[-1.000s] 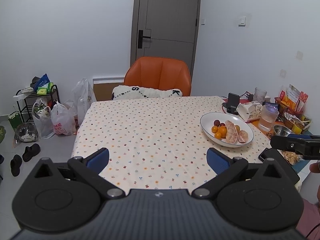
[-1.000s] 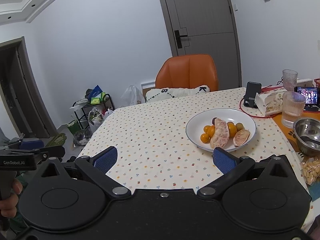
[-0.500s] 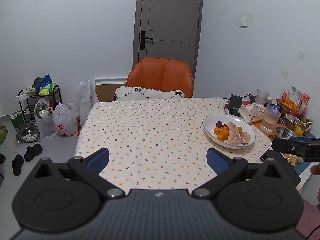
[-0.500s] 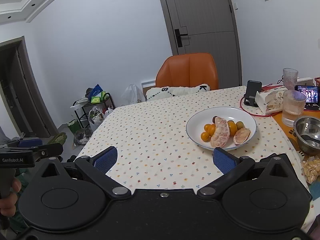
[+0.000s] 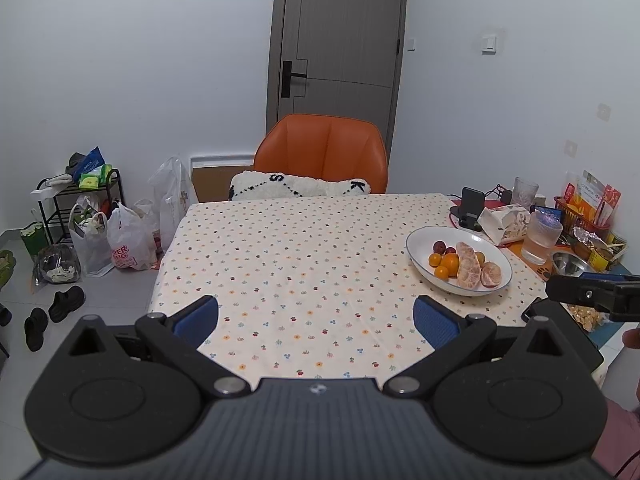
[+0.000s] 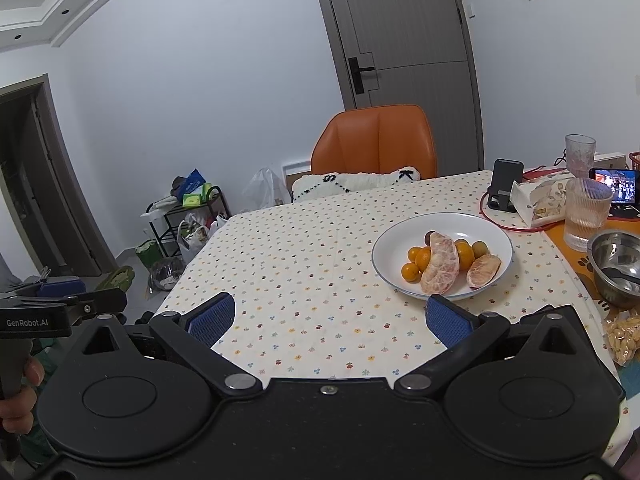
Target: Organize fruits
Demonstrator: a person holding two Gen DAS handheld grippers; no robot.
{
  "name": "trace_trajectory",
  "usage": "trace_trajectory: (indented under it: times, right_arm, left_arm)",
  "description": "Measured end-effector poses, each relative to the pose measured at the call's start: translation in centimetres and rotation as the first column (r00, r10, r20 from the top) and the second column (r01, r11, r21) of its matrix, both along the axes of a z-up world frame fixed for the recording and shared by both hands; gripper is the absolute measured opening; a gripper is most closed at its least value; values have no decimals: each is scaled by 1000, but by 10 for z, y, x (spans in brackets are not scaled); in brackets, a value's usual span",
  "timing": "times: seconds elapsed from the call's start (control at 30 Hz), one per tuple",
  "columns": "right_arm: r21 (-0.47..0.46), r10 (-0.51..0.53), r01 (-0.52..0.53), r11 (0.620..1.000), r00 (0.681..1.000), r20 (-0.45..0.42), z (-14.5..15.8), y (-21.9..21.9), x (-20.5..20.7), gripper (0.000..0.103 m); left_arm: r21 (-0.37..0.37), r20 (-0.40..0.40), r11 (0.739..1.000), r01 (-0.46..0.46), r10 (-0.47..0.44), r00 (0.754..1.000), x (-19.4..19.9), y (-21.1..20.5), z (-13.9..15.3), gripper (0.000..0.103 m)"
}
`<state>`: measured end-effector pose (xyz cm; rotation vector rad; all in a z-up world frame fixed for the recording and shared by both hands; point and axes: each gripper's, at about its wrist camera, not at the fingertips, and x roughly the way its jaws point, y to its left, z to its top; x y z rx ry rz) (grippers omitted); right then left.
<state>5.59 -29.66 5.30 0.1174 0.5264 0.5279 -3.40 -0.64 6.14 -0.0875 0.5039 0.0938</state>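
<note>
While fruit plate (image 6: 496, 236) sits ahead, right hand-held gripper (image 6: 327, 320) gapes.

White walls around me, grey door (image 5: 340, 36) shut ahead, orange chair (image 5: 322, 154) at my table's (image 5: 288, 256) far end, black rack (image 5: 76, 204) and bags (image 5: 120, 240) left, grey tile floor (image 5: 116, 296).

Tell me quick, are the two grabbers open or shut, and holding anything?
Left gripper: open, holding nothing.
Right gripper: open, holding nothing.
</note>
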Motion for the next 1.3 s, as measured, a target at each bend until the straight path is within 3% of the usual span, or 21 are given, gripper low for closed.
trace_trajectory:
  times: [1.3]
  right_arm:
    - [-6, -4, 4, 1000, 1000, -10, -3, -1, 4, 103]
  left_arm:
    - [11, -14, 999, 47, -47, 999, 0, -9, -3, 103]
